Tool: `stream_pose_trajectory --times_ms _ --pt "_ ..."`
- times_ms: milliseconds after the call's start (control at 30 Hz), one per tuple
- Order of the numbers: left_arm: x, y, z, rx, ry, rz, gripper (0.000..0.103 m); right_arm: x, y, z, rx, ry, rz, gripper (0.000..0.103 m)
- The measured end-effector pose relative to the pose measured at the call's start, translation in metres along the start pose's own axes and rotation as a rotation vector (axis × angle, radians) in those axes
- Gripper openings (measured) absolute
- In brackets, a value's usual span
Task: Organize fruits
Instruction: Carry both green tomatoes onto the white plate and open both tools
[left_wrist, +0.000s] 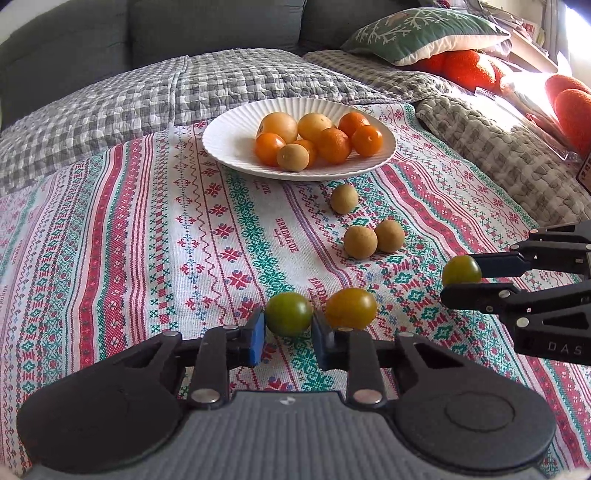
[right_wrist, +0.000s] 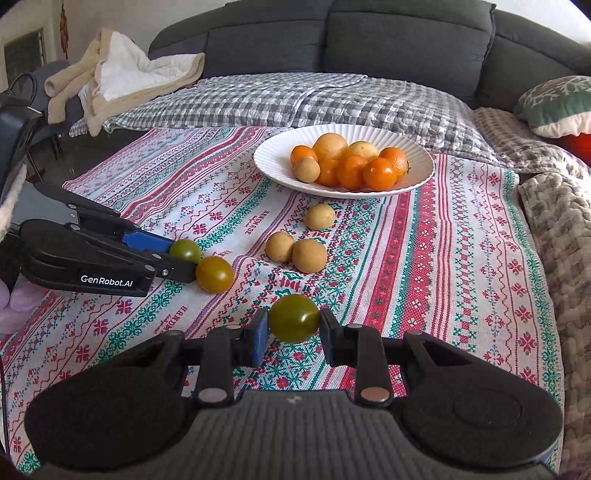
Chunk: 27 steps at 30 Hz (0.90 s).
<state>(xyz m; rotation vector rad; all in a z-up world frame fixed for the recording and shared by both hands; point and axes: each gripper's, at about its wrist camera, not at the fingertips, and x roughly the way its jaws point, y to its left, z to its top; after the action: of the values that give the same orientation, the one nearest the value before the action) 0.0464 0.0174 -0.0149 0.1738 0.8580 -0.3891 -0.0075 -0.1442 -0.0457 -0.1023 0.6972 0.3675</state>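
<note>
left tool (left_wrist: 288, 325) clenched on green tomato (left_wrist: 289, 313) resting on patterned cloth (left_wrist: 147, 258), next to yellow-orange tomato (left_wrist: 351, 308). right tool (right_wrist: 293, 326) gripping 2nd green tomato (right_wrist: 293, 318), lifted. white plate (left_wrist: 229, 140) w/ fruit behind.

patterned cloth (left_wrist: 147, 258), checked quilt (right_wrist: 295, 96), grey sofa (right_wrist: 406, 33), cushion (left_wrist: 424, 33)

The brand "GenRobot.AI" is printed in white on the black side of the left tool (right_wrist: 183, 260). On the right tool (left_wrist: 461, 277), only the white letters "DAS" can be read, cut by the picture edge. The word "HANDMADE" is woven in red several times into the patterned cloth (left_wrist: 147, 236), partly distorted.
</note>
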Motion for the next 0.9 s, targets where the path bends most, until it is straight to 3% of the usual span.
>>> stream_pose_trajectory --times_ms 400,900 --pt "-0.009 0.008 0.027 -0.071 -0.06 0.006 0.022 0.009 -0.021 0.035 0.071 -0.048 -0.045 0.027" --pt "0.017 -0.006 0.074 -0.121 -0.102 -0.005 0.022 0.03 -0.051 0.081 0.165 -0.099 -0.072 0.027"
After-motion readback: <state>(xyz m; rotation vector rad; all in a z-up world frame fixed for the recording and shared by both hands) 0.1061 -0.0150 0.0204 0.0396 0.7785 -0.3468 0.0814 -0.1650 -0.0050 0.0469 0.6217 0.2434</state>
